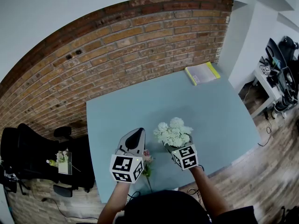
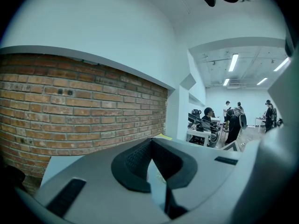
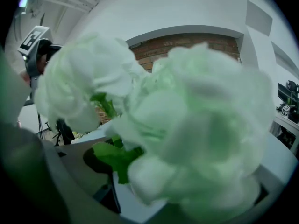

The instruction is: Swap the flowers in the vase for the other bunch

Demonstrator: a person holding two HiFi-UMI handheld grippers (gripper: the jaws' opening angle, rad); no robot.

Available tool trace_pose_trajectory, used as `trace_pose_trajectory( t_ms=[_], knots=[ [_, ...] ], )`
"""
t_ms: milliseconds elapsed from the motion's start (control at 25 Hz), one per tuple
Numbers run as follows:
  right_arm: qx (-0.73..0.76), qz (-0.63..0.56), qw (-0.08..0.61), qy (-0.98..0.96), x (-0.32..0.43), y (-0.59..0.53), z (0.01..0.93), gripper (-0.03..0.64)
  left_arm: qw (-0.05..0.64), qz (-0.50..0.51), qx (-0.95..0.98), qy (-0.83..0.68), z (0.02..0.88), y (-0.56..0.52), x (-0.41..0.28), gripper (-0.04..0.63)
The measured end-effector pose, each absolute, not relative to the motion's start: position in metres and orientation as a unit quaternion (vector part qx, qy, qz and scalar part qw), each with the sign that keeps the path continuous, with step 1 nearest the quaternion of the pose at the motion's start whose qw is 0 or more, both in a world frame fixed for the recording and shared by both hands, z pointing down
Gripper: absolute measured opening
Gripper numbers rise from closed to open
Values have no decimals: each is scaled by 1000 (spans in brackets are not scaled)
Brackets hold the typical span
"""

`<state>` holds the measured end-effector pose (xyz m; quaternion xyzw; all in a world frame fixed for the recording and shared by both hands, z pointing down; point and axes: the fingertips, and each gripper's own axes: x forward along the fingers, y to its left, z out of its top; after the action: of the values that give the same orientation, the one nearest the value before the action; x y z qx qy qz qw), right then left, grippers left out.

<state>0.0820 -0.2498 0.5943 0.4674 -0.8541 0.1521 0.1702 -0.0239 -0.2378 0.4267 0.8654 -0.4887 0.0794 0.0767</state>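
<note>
Right claw [image 1: 173, 147], in my head view, sat at the white flowers [image 1: 174, 132] on the table [image 1: 224, 120], with the pink bunch [image 1: 147, 158] by the left claw [image 1: 138, 132]. My left gripper view: jaws were pinched together, empty. Right gripper view: jaws stood apart around the white flowers.

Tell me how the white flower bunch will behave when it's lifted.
The airy white flower bunch probably weighs little. Its puffy heads spread wide above a thin green stem, so it may flop or sway. Soft petals likely bruise if squeezed.

White bunch [image 1: 174, 131] upright (blooms up); pink bunch [image 1: 147, 158] lying flat just left of it.
</note>
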Motion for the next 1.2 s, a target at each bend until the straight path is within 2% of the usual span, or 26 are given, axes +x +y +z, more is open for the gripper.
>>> trace_pose_trajectory(
  t_ms=[160,320,560,1200],
  knots=[
    [467,148,171,-855,81,-249,593,334,76,79,866,-489,426,-237,-24,0],
    [473,140,171,-853,82,-250,590,261,86,71,866,-487,425,-237,-27,0],
    [472,129,174,-855,81,-248,587,206,77,73,866,-489,422,-235,-28,0],
    [477,125,150,-857,82,-249,565,192,73,71,867,-488,423,-233,-28,0]
  ],
)
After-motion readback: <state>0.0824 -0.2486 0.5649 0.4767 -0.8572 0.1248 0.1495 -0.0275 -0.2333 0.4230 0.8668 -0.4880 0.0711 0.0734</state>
